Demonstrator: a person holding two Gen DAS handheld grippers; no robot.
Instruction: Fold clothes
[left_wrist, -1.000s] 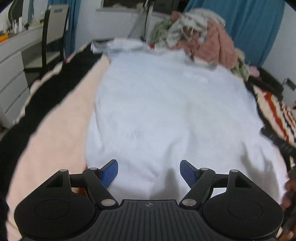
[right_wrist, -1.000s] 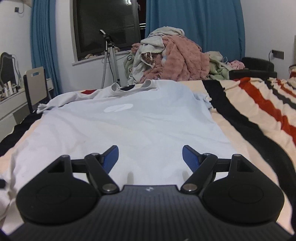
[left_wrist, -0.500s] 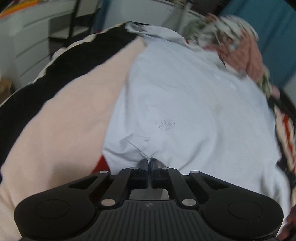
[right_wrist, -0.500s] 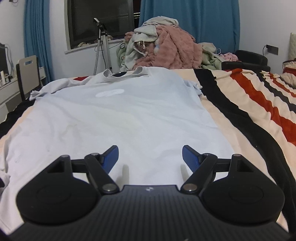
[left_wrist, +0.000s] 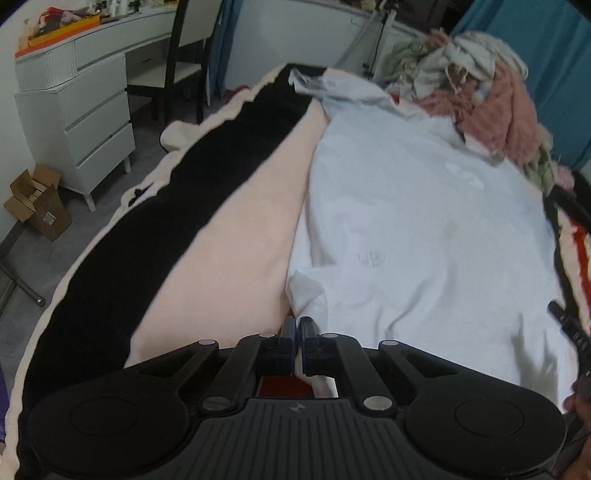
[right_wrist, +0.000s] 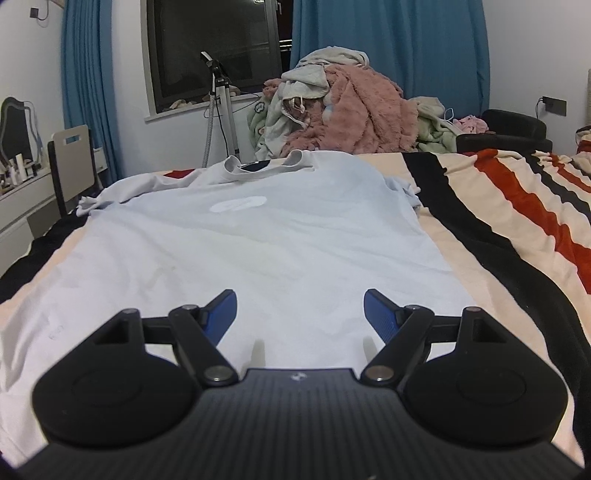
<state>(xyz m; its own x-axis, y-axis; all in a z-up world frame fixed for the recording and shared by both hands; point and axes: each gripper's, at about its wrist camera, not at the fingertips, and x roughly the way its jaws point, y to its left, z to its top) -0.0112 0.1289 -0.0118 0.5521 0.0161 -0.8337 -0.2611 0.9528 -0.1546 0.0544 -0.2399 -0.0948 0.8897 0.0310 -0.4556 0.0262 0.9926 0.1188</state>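
Note:
A pale blue T-shirt (left_wrist: 424, 229) lies spread on a striped blanket (left_wrist: 229, 236) on the bed, its collar at the far end. My left gripper (left_wrist: 296, 325) is shut on the shirt's near left hem corner, and the pinched cloth stands up in a small fold just beyond the pads. In the right wrist view the same T-shirt (right_wrist: 258, 251) stretches away, front side up with a white oval print. My right gripper (right_wrist: 300, 308) hovers open just above the near hem, nothing between its blue pads. The other gripper's tip shows at the left view's right edge.
A heap of unfolded clothes (right_wrist: 340, 107) sits at the bed's far end before blue curtains (right_wrist: 388, 48). A white dresser (left_wrist: 74, 107), a chair (left_wrist: 181, 55) and a cardboard box (left_wrist: 37, 203) stand left of the bed. A tripod (right_wrist: 221, 110) stands by the window. The striped blanket (right_wrist: 517, 229) runs right.
My left gripper closed on the shirt's hem corner, then rose and drew back with it, lifting a fold of cloth. The right gripper stayed open and still.

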